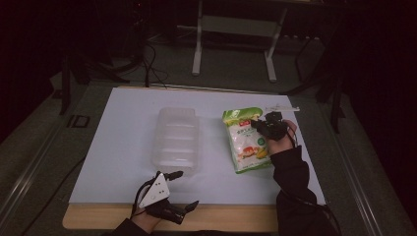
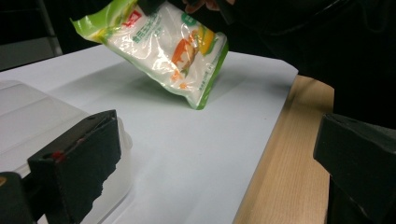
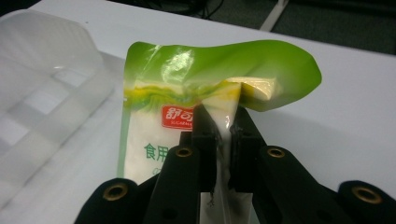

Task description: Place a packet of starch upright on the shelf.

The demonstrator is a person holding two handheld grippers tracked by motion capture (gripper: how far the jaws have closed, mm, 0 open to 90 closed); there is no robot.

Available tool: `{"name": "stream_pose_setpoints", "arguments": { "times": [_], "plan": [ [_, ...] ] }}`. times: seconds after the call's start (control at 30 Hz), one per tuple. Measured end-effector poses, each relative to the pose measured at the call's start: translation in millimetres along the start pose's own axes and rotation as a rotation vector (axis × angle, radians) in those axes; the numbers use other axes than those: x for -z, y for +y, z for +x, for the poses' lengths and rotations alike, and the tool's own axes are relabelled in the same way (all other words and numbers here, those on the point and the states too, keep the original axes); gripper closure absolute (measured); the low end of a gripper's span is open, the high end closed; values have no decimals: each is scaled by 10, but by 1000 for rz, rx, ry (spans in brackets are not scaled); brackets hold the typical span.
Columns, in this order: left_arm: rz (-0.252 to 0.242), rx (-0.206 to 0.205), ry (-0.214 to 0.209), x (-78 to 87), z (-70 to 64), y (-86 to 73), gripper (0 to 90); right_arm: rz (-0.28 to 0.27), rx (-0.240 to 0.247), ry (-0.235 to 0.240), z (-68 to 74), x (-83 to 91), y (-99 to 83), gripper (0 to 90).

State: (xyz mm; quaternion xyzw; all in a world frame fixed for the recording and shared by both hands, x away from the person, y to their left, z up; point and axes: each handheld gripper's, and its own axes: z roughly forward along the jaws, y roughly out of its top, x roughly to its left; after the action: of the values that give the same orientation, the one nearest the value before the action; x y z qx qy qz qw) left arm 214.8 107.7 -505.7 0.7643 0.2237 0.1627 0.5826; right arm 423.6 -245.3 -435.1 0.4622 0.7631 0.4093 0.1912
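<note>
High view: right gripper (image 1: 259, 125) pinches green bag (image 1: 246, 142); left gripper (image 1: 184, 189) spread wide, empty.

Glossy plastic pouch (image 3: 154, 140), crinkly film; clear plastic container (image 1: 177, 137), smooth, ribbed; matt white sheet (image 2: 196, 154) over pale wood table edge (image 2: 289, 177); matt blk jaws.

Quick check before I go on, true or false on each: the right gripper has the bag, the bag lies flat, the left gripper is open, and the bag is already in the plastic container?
1. The right gripper is shut on the green bag. True.
2. The bag lies flat on the white sheet. False: it is tilted, only its lower corner touching.
3. The left gripper is open, holding nothing. True.
4. The bag sits inside the clear plastic container. False: it is beside it.
</note>
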Motion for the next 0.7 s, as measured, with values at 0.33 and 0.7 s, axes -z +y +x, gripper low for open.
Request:
{"name": "stream_pose_setpoints", "arguments": {
  "times": [0.33, 0.7],
  "plan": [
    [-10, -1, 10, -9, -65, 252, 12, -85, 13, 39, 110, 405, 71, 836],
    [60, 101, -17, -236, 146, 768, 13, -159, 34, 90, 299, 805, 71, 836]
  ]
}}
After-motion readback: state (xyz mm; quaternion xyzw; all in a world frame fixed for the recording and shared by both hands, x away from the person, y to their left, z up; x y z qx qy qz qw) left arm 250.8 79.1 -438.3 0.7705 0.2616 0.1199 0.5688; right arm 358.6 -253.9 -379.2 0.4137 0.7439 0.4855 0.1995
